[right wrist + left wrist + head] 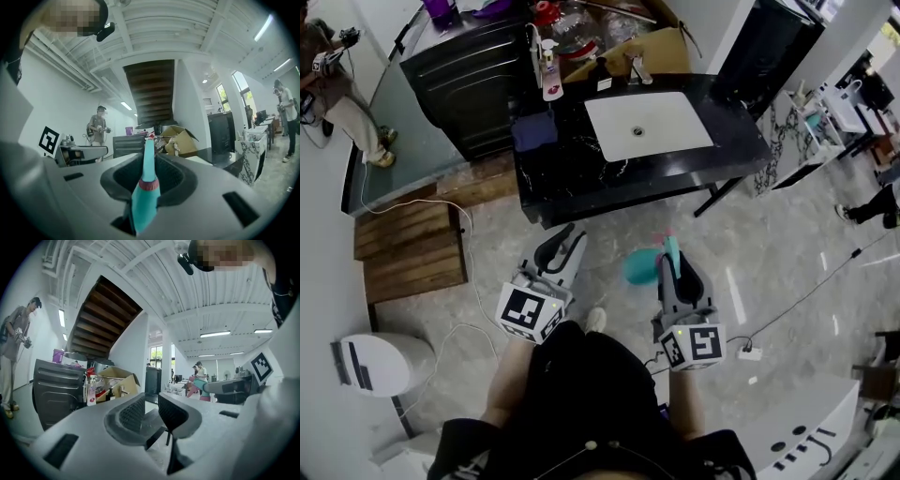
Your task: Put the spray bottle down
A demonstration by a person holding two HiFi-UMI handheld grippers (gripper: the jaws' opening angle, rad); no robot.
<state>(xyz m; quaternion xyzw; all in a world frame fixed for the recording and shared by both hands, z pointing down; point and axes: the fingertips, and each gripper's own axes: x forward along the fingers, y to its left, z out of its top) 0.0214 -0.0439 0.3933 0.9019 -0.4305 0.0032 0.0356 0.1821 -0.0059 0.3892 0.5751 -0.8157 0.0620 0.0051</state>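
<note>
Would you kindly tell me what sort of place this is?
Probably a bathroom-fixtures showroom or mock-up: a freestanding black vanity with a white basin, and a white toilet on the open floor.

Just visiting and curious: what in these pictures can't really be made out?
- Lower part of the spray bottle: right gripper view, hidden inside the right gripper; head view, blurred.
- Label print on the bottles beside the sink: head view, too small.
- Contents of the cardboard box: head view, partly cut off by the top edge.

The right hand-held gripper [149,164] clamps a teal spray bottle [145,199], its nozzle pointing toward a cardboard box [180,139].
</note>
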